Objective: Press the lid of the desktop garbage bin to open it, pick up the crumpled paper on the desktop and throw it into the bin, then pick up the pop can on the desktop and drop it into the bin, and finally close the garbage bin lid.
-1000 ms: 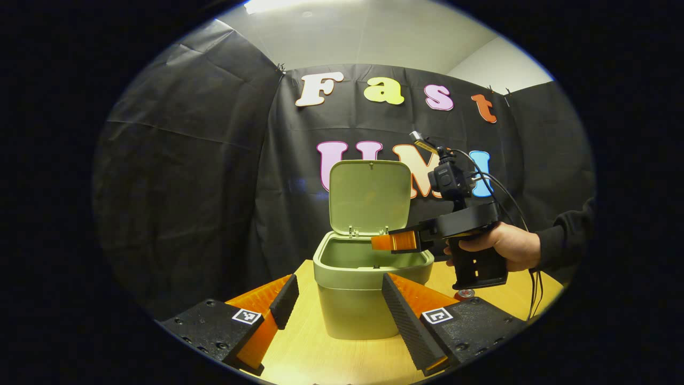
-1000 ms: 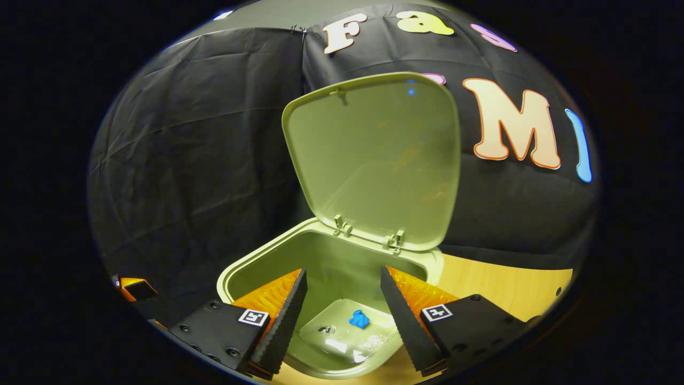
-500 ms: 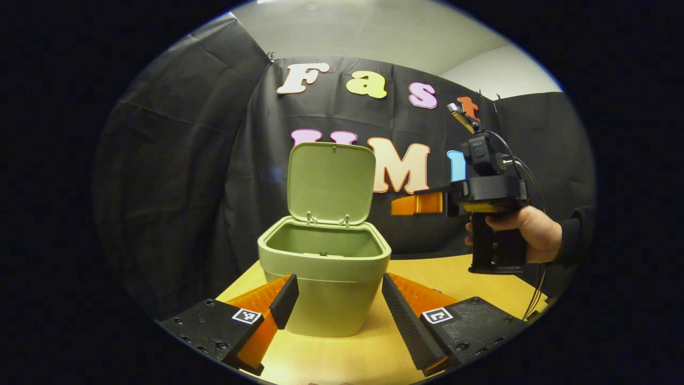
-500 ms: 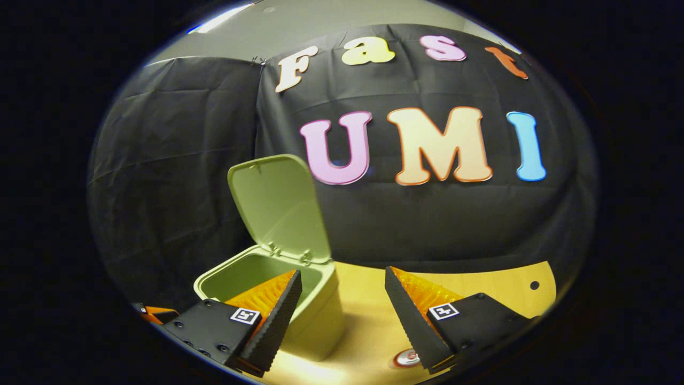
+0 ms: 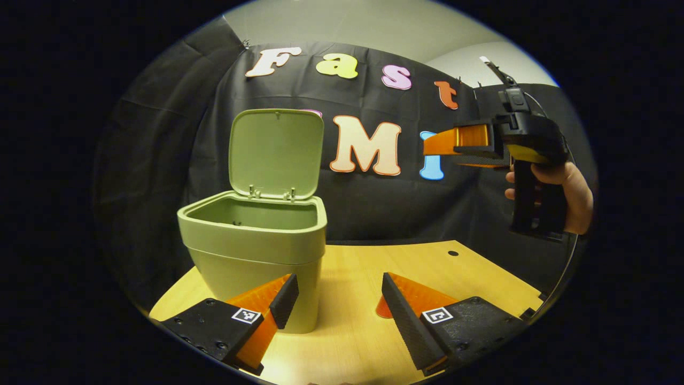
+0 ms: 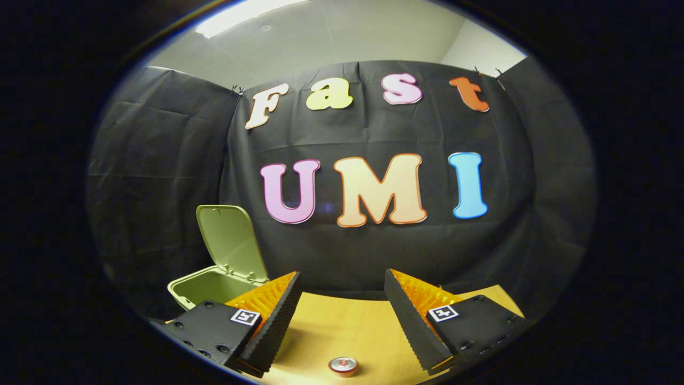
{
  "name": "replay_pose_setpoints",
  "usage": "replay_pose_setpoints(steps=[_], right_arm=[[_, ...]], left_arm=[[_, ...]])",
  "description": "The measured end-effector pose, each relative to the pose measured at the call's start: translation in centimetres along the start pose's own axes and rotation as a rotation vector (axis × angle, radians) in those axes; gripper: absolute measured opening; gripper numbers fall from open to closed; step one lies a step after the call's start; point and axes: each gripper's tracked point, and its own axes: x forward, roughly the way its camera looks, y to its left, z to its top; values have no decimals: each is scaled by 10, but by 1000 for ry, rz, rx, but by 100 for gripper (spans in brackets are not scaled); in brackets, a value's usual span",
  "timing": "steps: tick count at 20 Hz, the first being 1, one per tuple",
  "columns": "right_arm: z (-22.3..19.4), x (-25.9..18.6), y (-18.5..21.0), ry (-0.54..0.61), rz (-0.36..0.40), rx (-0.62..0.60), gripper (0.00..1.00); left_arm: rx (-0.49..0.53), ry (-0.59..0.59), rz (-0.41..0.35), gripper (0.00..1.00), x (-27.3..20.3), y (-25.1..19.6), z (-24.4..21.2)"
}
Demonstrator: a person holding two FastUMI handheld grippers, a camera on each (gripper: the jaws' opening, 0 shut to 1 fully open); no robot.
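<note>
The green desktop garbage bin (image 5: 256, 246) stands on the wooden worktop (image 5: 352, 337) at its left side, its lid (image 5: 275, 152) swung up and standing upright at the back rim. The left tongs (image 5: 334, 299) hover low over the worktop just right of the bin, spread apart and empty. The right tongs (image 6: 339, 305), released and gripping nothing, are raised above the worktop, well right of the bin; a hand (image 5: 574, 192) holds their grip. Below them the pop can (image 6: 343, 366) stands upright on the worktop, top showing. The crumpled paper cannot be made out
</note>
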Motion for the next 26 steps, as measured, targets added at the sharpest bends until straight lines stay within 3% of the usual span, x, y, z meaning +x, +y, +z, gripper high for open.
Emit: replay_pose_setpoints(steps=[6,10,20,26], right_arm=[[30,-48,-74,-154,-154,45,95],[34,-87,-118,-226,-244,-12,98],[12,-160,-184,-237,-381,-40,98],[-5,-169,-201,-193,-410,-40,98]], left_arm=[[-21,19,8,93,25,-15,-20],[-27,37,5,94,40,-26,-36],[27,53,-57,94,83,-67,-76],[69,154,-92,94,95,-89,-126]])
